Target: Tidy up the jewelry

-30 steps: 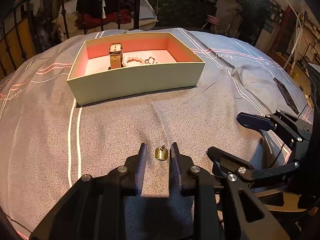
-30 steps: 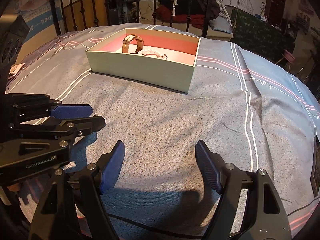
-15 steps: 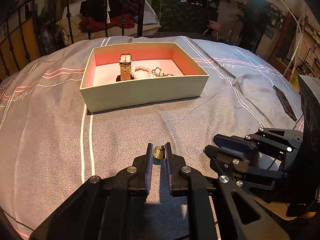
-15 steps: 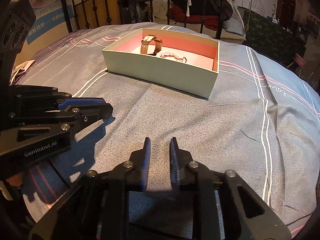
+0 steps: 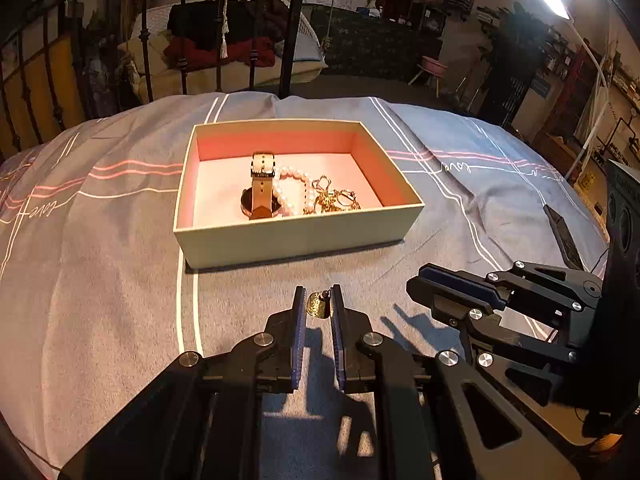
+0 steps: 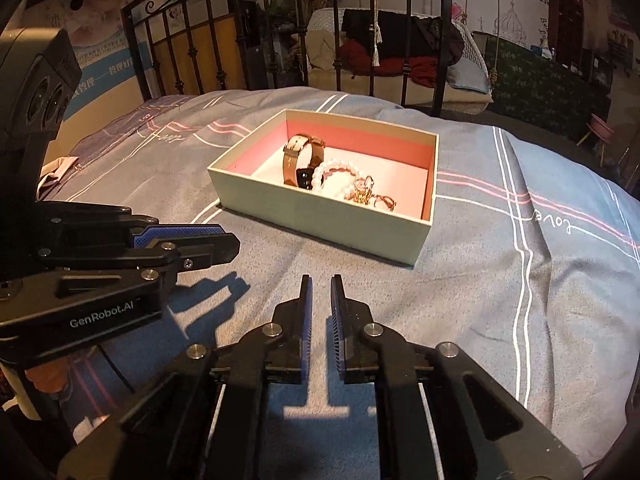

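Now the left claw [image 5: 319, 308] sits low in the middle of the left wrist view, closed on a small round gold charm [image 5: 317, 305]. The charm is pinched between the two blue pads, close to their tips, above the grey bedspread with pink and white stripes [image 5: 100, 280].

Up in the middle of that view rests a pale green cardboard box with a pink inside [image 5: 300, 236]. It lies flat on the bedspread, apart from the claw. Inside the box there is a tan strap watch with a dark face [image 5: 261, 188], standing on its side. Just to the right of the watch lies a white pearl bracelet [image 5: 290, 188], touching it. Right of the pearls sits a little heap of gold jewelry [image 5: 334, 200], near the front wall of the box.

The right claw [image 6: 321, 298] is low in the middle of the right wrist view. Its pads are almost together, with only a thin gap, and they hold nothing. It hangs over the bedspread, in front of the box. In the left wrist view this same claw shows at the right edge.

A flat dark phone-like thing [image 5: 562, 236] lies on the bedspread at the right of the left wrist view.
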Motion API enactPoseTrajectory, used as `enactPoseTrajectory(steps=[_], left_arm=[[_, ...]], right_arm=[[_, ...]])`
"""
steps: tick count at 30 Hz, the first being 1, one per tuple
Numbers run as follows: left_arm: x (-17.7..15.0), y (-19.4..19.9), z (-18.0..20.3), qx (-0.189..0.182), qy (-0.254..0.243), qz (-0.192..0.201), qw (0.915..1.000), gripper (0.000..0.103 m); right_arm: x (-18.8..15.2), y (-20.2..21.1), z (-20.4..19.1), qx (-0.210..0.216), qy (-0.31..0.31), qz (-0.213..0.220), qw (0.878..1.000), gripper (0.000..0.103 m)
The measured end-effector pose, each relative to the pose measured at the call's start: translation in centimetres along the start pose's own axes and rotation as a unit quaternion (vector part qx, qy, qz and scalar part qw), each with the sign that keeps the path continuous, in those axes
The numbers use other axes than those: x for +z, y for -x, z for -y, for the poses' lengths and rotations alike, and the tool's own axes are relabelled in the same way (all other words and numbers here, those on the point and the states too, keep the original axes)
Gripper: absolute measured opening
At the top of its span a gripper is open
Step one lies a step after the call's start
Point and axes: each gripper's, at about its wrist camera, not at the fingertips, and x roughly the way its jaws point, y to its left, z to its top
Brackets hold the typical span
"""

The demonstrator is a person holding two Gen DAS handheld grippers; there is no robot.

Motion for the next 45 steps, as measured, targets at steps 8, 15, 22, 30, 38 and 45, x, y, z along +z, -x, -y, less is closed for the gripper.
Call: enactPoseTrajectory(steps=[8,15,22,30,38,45], left_arm=[[4.8,-0.6,0.1,0.006,-0.004,0.020,0.9998,0.012],[7.7,-2.2,-0.3,0.014,0.000,0.022,0.9997,0.012],[10.0,-4.5,-1.0,0.018,0.009,0.012,0.9997,0.011],[10.6,-7.4,-1.1,0.031,0.004,-0.009,0.9995,0.012],[10.2,-8.6,-1.5,0.036,0.003,-0.020,0.9991,0.012],[10.4,-7.9,-1.4,0.041,0.009,-0.009,0.9991,0.056]], right_arm=[[3.8,-0.7,0.8,-0.001,0.003,0.025,1.000,0.010],[5.4,-2.2,2.0,-0.009,-0.014,0.029,0.999,0.010],[6.8,-3.7,2.9,-0.019,-0.018,0.025,0.999,0.010],[6.6,-5.7,3.2,-0.017,-0.019,0.002,1.000,0.010],[6.2,-6.3,3.4,-0.015,-0.022,-0.006,1.000,0.010],[6.3,-5.5,3.2,-0.033,-0.018,0.008,0.999,0.050]])
